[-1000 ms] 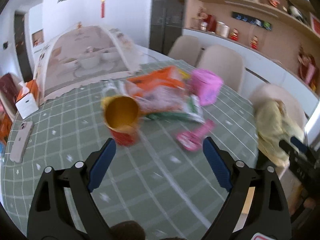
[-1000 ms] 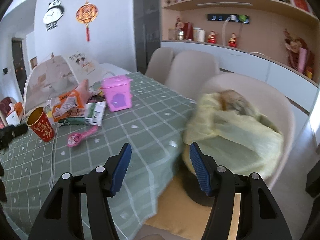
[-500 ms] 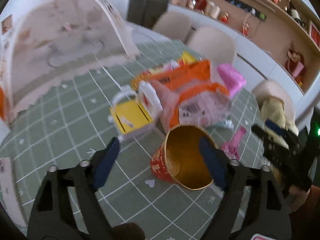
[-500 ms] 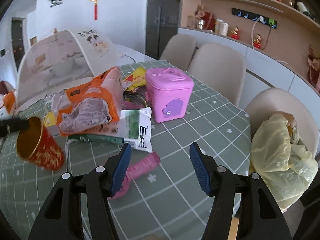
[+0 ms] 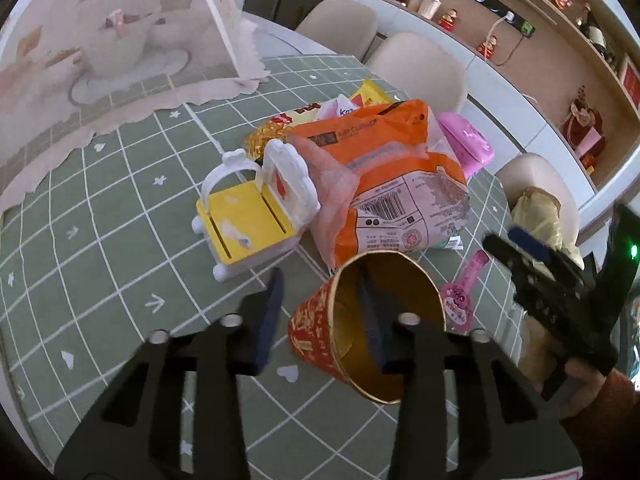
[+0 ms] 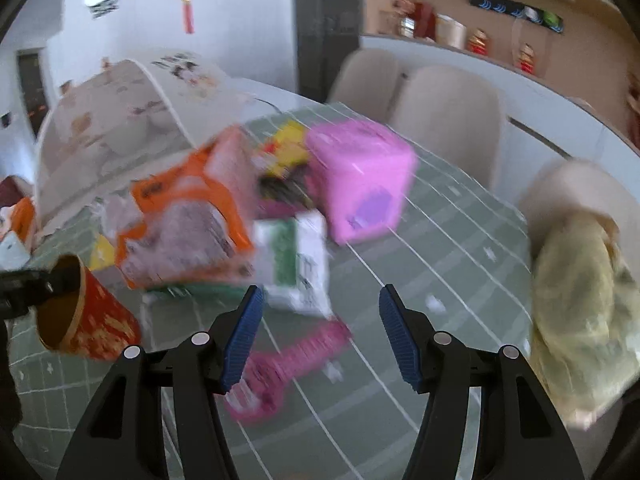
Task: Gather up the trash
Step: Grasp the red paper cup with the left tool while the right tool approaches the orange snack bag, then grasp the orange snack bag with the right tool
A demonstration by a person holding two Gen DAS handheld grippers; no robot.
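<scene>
Your left tongs (image 5: 320, 312) are closing across the wall of the red paper cup (image 5: 320, 332): one blue finger (image 5: 270, 320) stands outside the cup and the other reaches down inside its gold interior. A gap remains between the outer finger and the cup wall, so the cup is not yet clamped. The cup leans over on the green checked tabletop (image 5: 120, 260), near the left edge of the right wrist view (image 6: 92, 320).

Your right tongs (image 6: 320, 336) stand open and hold nothing. They hover above a pink scoop (image 6: 288, 364) that lies flat on the tabletop.

Behind the cup lies an orange plastic bag (image 5: 392, 184), resting on a green-and-white packet (image 6: 296, 260). A yellow-and-white toy box (image 5: 248, 224) stands just beside the bag. A pink box (image 6: 360, 184) sits behind the packet. A mesh food cover (image 5: 112, 40) occupies the far end of the tabletop. A yellow bag (image 6: 580, 300) rests on a chair beside the tabletop.
</scene>
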